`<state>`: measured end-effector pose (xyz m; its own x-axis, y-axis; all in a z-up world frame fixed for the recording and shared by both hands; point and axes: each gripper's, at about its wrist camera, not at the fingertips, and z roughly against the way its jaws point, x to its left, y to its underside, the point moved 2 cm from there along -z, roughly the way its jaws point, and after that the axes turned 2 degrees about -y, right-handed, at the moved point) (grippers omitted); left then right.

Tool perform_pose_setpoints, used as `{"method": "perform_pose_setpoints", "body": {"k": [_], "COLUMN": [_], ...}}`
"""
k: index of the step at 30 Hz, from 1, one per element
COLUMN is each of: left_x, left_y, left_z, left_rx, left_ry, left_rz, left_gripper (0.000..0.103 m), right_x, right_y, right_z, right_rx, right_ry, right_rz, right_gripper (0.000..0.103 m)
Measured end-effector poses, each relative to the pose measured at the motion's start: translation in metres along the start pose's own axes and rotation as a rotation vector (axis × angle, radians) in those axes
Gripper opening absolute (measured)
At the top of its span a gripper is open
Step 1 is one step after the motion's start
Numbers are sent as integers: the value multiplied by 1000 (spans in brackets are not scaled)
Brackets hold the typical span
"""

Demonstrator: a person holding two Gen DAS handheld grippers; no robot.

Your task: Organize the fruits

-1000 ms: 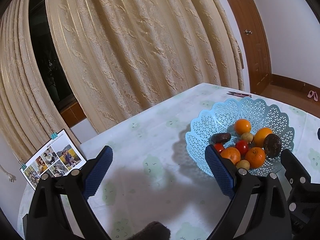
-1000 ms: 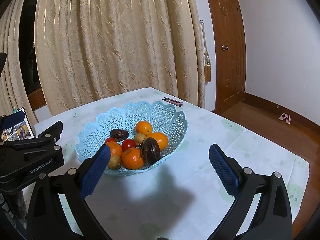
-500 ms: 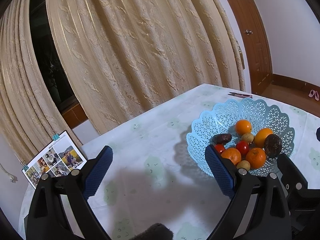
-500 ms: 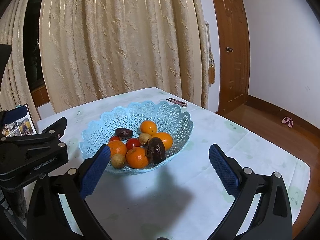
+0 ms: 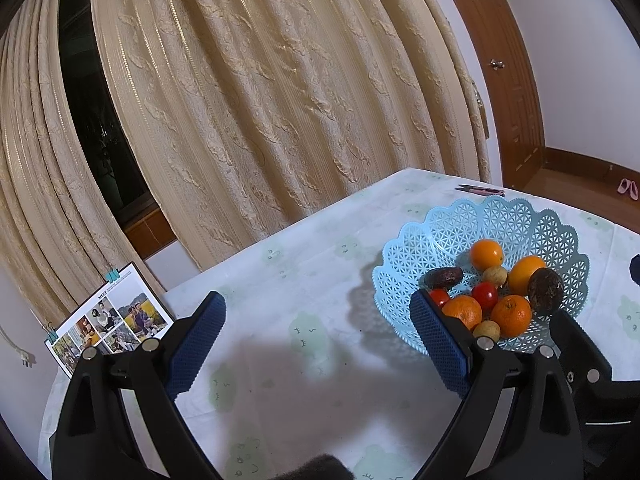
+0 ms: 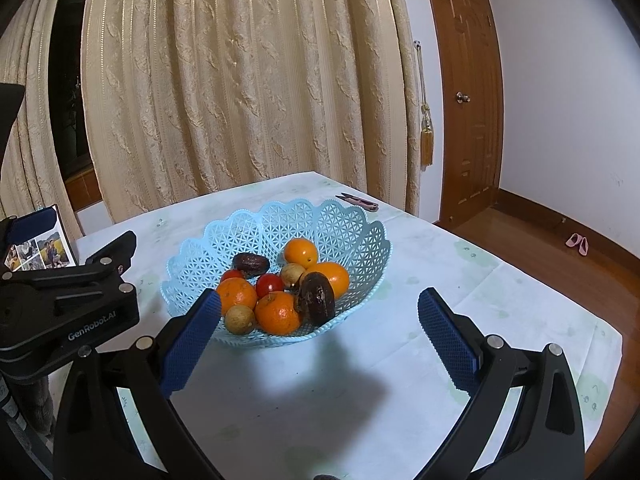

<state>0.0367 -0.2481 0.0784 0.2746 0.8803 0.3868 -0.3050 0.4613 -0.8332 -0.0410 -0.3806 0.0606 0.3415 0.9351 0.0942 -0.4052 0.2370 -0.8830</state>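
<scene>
Compared with a second ago, the blue basket sits a little higher and further off in the right wrist view, so the right tool has drawn back and lifted slightly. More of the door beyond the basket shows than before. In the left wrist view the basket has slid a touch to the right and down, and the photo card has crept lower, so the left tool has shifted only slightly.

Both tools hover above the counter, short of the basket, touching nothing. The left tool's blue pads stand wide apart with bare cloth between them; its right pad overlaps the basket's near-left rim in that view. The right tool's pads are equally spread, with its left pad in front of the basket's near edge and the right pad well clear over the cloth. The left tool's black body shows to the left of the basket in the right wrist view.

All the fruit lies in the basket: four oranges, two red tomatoes, two small tan fruits and two dark wrinkled fruits, bunched toward the near side. A small pair of pink-handled snips lies on the counter just behind the basket, by the curtain.
</scene>
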Motion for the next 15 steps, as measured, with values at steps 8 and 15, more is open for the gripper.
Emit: {"method": "perform_pose_setpoints", "body": {"k": [8,15], "left_x": [1,19], "left_y": [-1,17], "left_z": [2,-8], "left_rx": [-2,97], "left_ry": [2,38], "left_rz": [2,56], "left_gripper": [93,93], "right_x": [-1,-3], "right_y": [1,2], "right_z": [-2,-3], "right_rx": [9,23], "right_ry": [-7,-19], "right_rz": [-9,-20], "right_gripper": [100,100]}}
